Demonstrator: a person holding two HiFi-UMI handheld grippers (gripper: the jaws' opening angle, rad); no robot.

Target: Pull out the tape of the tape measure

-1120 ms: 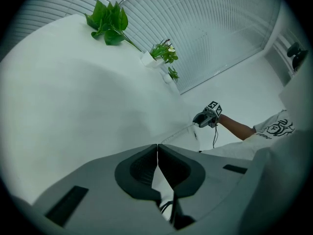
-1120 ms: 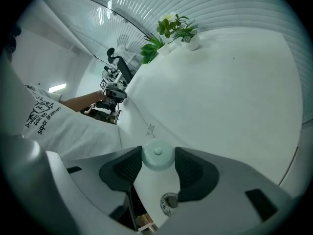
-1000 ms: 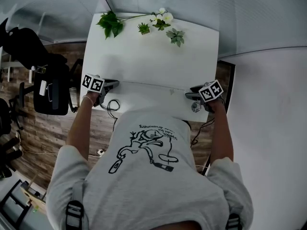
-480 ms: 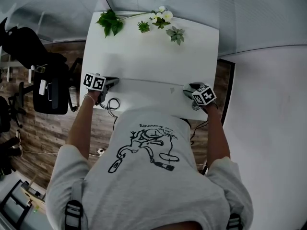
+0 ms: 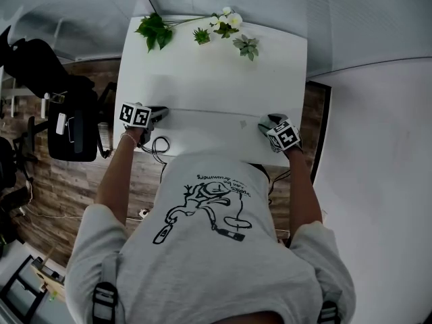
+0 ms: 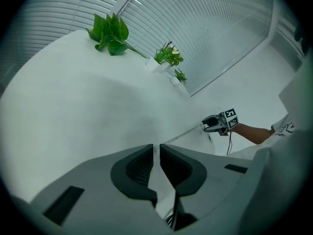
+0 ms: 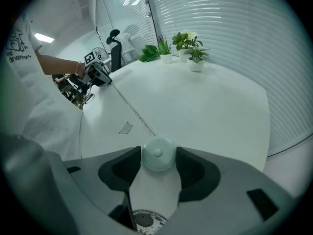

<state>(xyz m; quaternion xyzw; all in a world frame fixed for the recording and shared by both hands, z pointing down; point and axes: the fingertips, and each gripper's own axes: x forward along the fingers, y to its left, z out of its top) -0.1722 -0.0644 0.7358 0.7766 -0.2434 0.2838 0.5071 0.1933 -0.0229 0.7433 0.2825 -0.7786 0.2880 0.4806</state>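
The tape (image 7: 132,109) lies drawn out left–right along the tabletop's (image 5: 216,79) near edge. Its end is pinched in the left hand-held gripper (image 6: 156,153) — its round case (image 7: 157,154) sits gripped between the right hand-held gripper's (image 5: 269,122) jaws, which have just been widening.

1. Your desk (image 5: 209,79): plain white.
2. Your tape measure (image 7: 158,154): pale mint case. Its tape (image 7: 132,108): whitish, dark ticks.
3. Your marker cubes (image 5: 133,115): black-and-white squares.
4. Plants (image 5: 156,31): green leaves.

Table (image 5: 209,79) middle lies open — plants (image 5: 156,32) line its far edge.
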